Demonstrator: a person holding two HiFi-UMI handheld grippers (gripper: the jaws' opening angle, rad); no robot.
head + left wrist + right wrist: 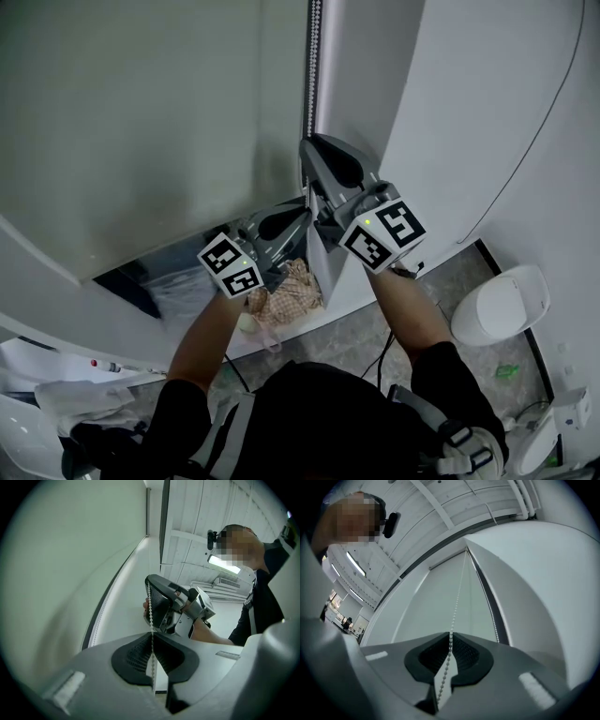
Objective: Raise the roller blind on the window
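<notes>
The pale roller blind point(150, 112) covers most of the window, and its white bead chain point(312, 56) hangs along the blind's right edge. My right gripper point(305, 155) is the upper one; in the right gripper view its jaws point(451, 634) are closed around the chain point(459, 588), which runs up toward the top of the blind point(436, 602). Just below, my left gripper point(302, 211) is shut on the same chain. In the left gripper view the beads point(150, 606) pass between its tips point(153, 634) and rise to the right gripper point(161, 604) above.
A strip of uncovered window point(178, 272) shows under the blind's bottom edge. A patterned cloth point(286, 291) lies on the sill below my hands. The white wall point(469, 94) carries a thin cable point(534, 141), and a white rounded fixture point(497, 305) stands on the floor at right.
</notes>
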